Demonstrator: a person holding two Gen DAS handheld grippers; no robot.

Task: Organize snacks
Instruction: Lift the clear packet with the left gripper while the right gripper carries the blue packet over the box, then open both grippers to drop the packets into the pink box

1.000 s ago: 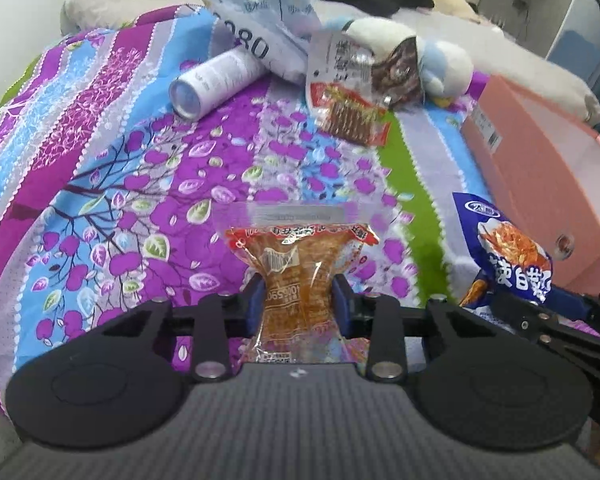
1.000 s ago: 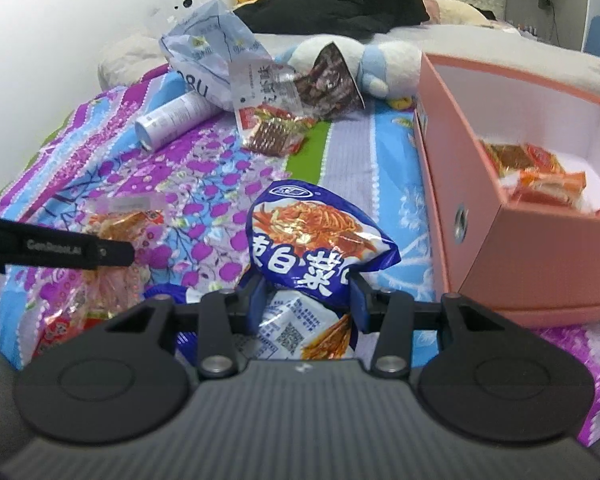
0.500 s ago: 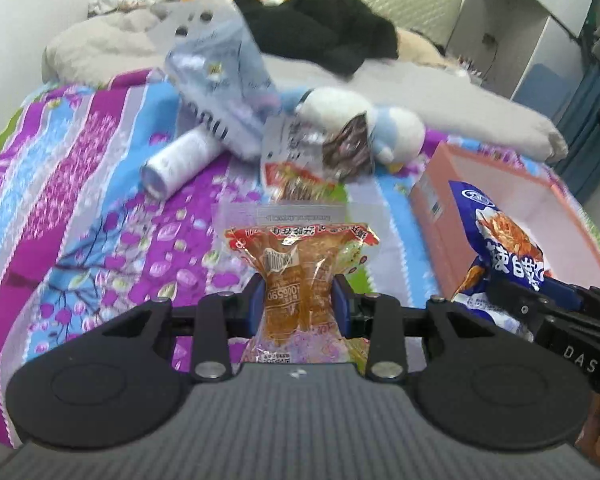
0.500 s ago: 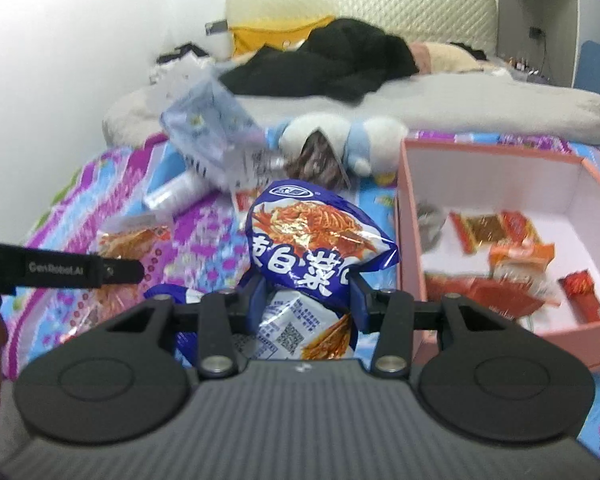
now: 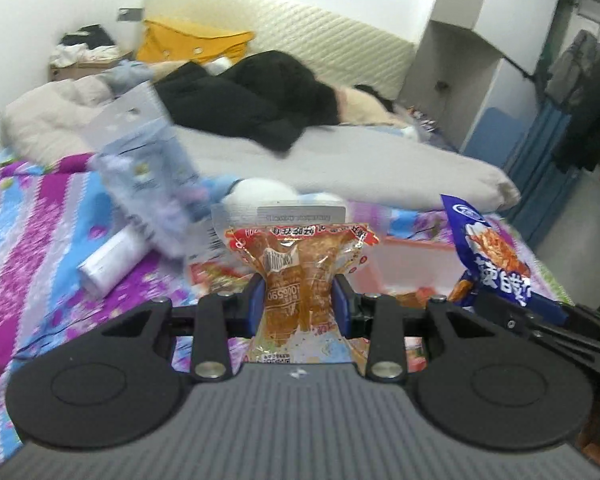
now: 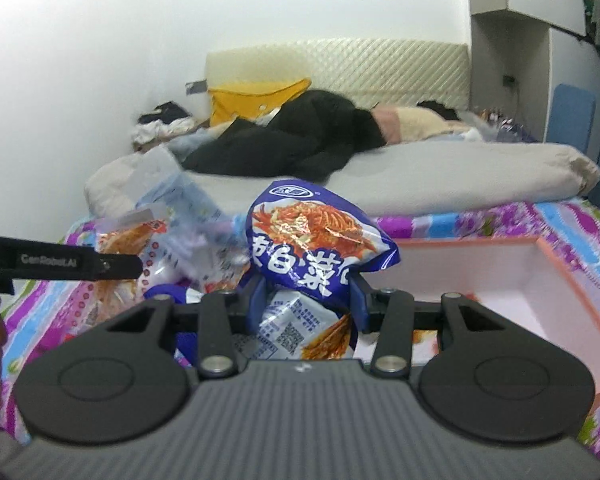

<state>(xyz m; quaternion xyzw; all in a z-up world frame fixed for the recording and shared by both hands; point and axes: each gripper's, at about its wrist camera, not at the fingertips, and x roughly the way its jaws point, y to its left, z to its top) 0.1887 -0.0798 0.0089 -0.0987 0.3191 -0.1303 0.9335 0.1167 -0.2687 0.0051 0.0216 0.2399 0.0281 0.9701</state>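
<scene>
1. Left of the open pink cardboard box (image 5: 416,258), a white cylindrical tube (image 5: 112,262) lies on its side on the purple, blue and grey floral bedspread (image 5: 28,224), and a crumpled pale-blue plastic bag (image 5: 148,168) leans just above it.
2. The left gripper (image 5: 299,300) is clenched on a clear packet of orange-brown snack with a red printed top (image 5: 300,276); its blue pads pinch the packet's waist, and the packet hangs in the air to the box's left, clear of the bedspread.
3. A white and pale-blue plush toy (image 5: 260,196) lies behind that packet, beside the box's far left corner.
4. The right gripper (image 6: 307,304) grasps a glossy blue snack bag with white characters and a noodle picture (image 6: 316,248); the bag is held upright at the box's left wall, its lower end crumpled between the pads.
5. The box sits on the bedspread with its white inside showing; at its near edge orange wrappers peek out, mostly hidden by the grippers.
6. Beyond the box, a grey duvet (image 6: 440,176) and black clothing (image 6: 300,140) lie across the bed.
</scene>
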